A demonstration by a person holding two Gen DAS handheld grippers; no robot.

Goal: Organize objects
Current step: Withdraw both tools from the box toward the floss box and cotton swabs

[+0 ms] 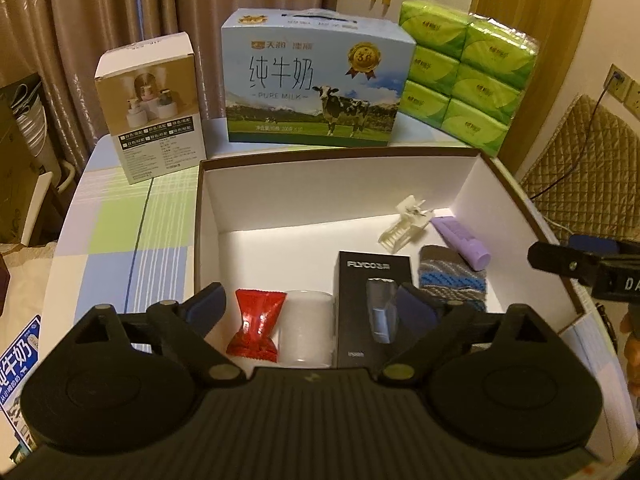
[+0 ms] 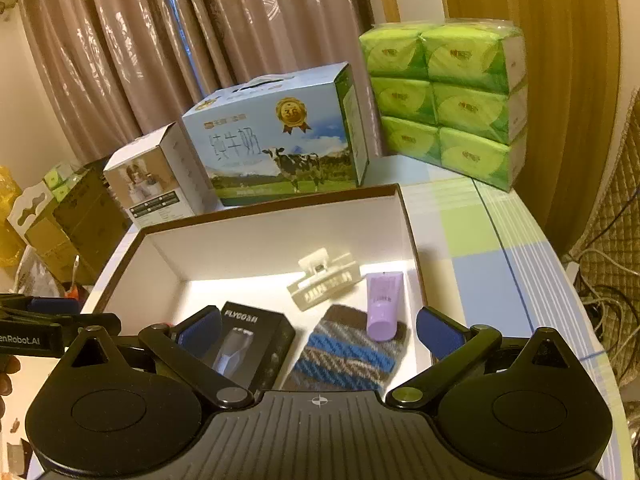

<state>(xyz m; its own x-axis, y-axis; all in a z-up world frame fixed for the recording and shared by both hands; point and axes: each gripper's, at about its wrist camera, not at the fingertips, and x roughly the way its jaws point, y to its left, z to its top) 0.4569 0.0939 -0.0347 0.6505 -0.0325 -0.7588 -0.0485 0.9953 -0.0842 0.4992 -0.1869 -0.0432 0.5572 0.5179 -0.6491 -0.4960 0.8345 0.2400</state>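
Note:
An open white box [image 1: 224,208] with a brown rim sits on the table and also shows in the right wrist view [image 2: 248,244]. In it lie a red candy [image 1: 256,330], a clear cup [image 1: 308,326], a black FLYCO box [image 1: 370,276] [image 2: 248,340], a striped knitted piece [image 1: 454,278] [image 2: 344,354], a purple tube [image 1: 466,242] [image 2: 384,306] and a white hair claw [image 1: 408,222] [image 2: 324,280]. My left gripper [image 1: 312,306] is open and empty above the box's near edge. My right gripper [image 2: 320,330] is open and empty above the box's near right part.
A milk carton [image 1: 316,80] [image 2: 276,140], a small white product box [image 1: 154,108] [image 2: 156,184] and a green tissue pack [image 1: 464,76] [image 2: 448,100] stand behind the box. Curtains hang behind. The checked tablecloth [image 1: 120,240] [image 2: 492,264] lies on both sides.

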